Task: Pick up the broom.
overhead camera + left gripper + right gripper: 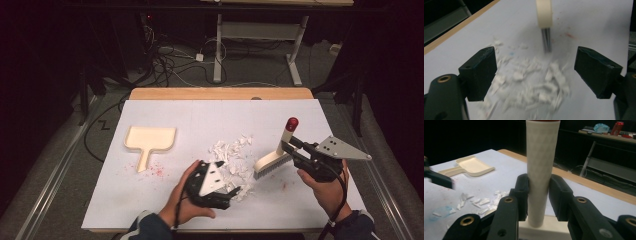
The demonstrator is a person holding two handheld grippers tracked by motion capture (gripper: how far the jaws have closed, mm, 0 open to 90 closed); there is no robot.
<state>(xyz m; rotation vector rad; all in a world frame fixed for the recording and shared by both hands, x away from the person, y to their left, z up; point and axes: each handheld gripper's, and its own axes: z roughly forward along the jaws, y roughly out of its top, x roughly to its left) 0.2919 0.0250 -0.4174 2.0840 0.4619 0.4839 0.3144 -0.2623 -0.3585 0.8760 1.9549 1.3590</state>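
Observation:
A cream brush stands on its bristles at the right of a pile of white paper scraps. Its red-tipped handle points up. My right gripper is shut on that handle; in the right gripper view the jaws clamp the handle from both sides. My left gripper sits low at the near edge of the scraps, open and holding nothing. In the left gripper view its gripper frames the scraps, with the brush bristles beyond. A cream dustpan lies flat at the left.
A white sheet covers the table, with a wooden strip along the far edge. Red specks mark the sheet near the dustpan's handle. Cables and desk legs fill the floor behind. The dustpan lies beyond the scraps.

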